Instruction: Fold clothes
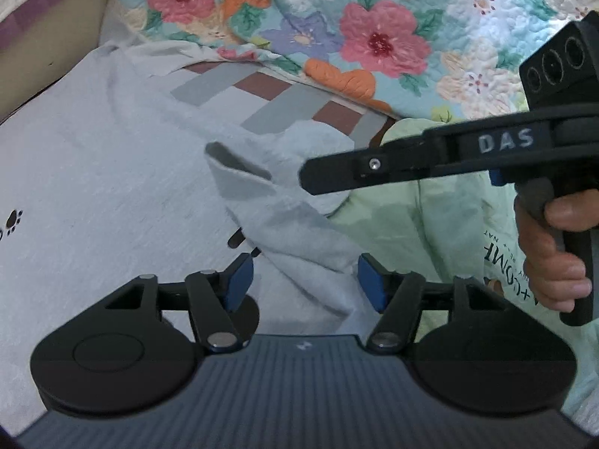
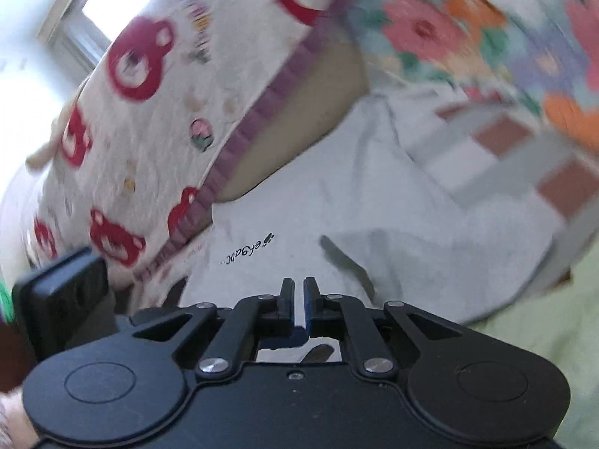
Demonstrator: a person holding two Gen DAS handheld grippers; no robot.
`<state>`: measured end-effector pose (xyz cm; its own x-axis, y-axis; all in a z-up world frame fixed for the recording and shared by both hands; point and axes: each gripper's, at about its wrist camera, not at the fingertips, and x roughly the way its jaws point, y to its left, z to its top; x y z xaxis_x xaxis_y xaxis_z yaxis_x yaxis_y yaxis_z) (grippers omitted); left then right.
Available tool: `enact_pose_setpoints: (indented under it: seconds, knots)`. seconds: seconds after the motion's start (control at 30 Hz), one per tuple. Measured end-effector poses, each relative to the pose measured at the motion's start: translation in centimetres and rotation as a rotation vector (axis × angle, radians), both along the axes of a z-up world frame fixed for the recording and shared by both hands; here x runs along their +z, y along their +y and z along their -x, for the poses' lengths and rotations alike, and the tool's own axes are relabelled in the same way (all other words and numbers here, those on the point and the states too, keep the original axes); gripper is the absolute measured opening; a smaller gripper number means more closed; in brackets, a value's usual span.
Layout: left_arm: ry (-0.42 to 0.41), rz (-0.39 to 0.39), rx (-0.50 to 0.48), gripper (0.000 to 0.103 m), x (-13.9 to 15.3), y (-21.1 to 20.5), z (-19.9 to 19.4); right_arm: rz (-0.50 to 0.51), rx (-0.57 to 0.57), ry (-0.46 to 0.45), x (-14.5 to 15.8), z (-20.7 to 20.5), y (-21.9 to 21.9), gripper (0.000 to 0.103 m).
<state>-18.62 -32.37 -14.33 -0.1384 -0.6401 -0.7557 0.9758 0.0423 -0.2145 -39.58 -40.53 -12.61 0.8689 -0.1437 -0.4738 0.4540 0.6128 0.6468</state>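
Checked bedsheet (image 1: 269,86) under grey shirt (image 1: 93,157); sleeve between spread left gripper (image 1: 304,280); right gripper (image 2: 298,301) closed, empty.

White capitals reading "DAS" (image 1: 506,143) stand on the black side of the right hand-held gripper (image 1: 305,177), seen in the left wrist view.

On the pale green garment (image 1: 449,224) at the right of that view there is dark print, upside down to the camera and partly hidden behind the hand (image 1: 550,247); only scraps of letters show, and no whole word can be made out.

In the right wrist view, the grey sweatshirt (image 2: 337,205) carries a short line of small black letters (image 2: 239,254), upside down, roughly "efgabc" followed by dots, ending beside a small black paw mark (image 2: 268,238).
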Motion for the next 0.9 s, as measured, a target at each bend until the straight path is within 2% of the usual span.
enact_pose_setpoints:
  seconds: [0.07,0.13,0.2,0.23,0.3,0.33,0.37,0.4,0.5,0.57,0.63,0.73,0.8,0.83,0.9]
  knots:
    - [0.025,-0.01,0.01,0.065,-0.3,-0.8,-0.3,0.001,-0.045,0.046,-0.1,0.9,-0.3,0.01]
    - [0.084,-0.023,0.027,0.065,-0.7,-1.9,-0.8,-0.029,-0.099,0.088,-0.6,1.9,-0.8,0.021]
    - [0.137,-0.08,0.071,0.065,-1.6,-2.9,-1.5,-0.061,-0.154,0.13,-1.0,2.9,-1.3,0.046]
    - [0.145,-0.122,0.097,0.065,-2.2,-3.5,-1.7,-0.078,-0.181,0.151,-1.2,3.4,-1.5,0.046]
    - [0.125,-0.177,0.138,0.065,-3.2,-4.3,-1.9,-0.134,-0.2,0.136,-1.8,4.0,-1.7,0.047]
    - [0.122,-0.176,0.144,0.061,-3.3,-4.3,-2.0,-0.163,-0.207,0.126,-2.1,4.3,-1.7,0.048]
    - [0.127,-0.156,0.141,0.035,-3.3,-4.1,-2.0,-0.193,-0.209,0.117,-2.4,4.3,-1.5,0.048]
    - [0.14,-0.141,0.141,0.016,-3.1,-3.8,-2.1,-0.218,-0.208,0.105,-2.6,4.3,-1.4,0.049]
    - [0.176,-0.093,0.194,0.013,-2.1,-1.8,-2.9,-0.264,-0.202,0.072,-3.0,4.1,-1.2,0.049]
    - [0.241,-0.083,0.246,0.013,-1.8,-0.2,-4.0,-0.197,-0.183,0.106,-2.5,3.5,-0.8,0.049]
    - [0.326,-0.09,0.308,0.012,-2.2,1.4,-5.5,-0.038,-0.137,0.211,-1.4,2.0,0.2,0.049]
    - [0.363,-0.118,0.389,0.01,-3.0,3.0,-7.4,0.109,-0.059,0.255,-0.5,-0.1,1.4,0.049]
    - [0.338,-0.126,0.415,0.01,-3.1,3.6,-7.8,0.15,-0.003,0.254,-0.6,-1.6,1.6,0.049]
    - [0.333,-0.124,0.419,0.01,-2.9,3.9,-7.8,0.191,0.018,0.28,-0.8,-2.4,1.8,0.049]
    - [0.344,-0.114,0.415,0.01,-2.5,4.3,-7.8,0.314,0.069,0.398,-1.8,-4.4,2.4,0.049]
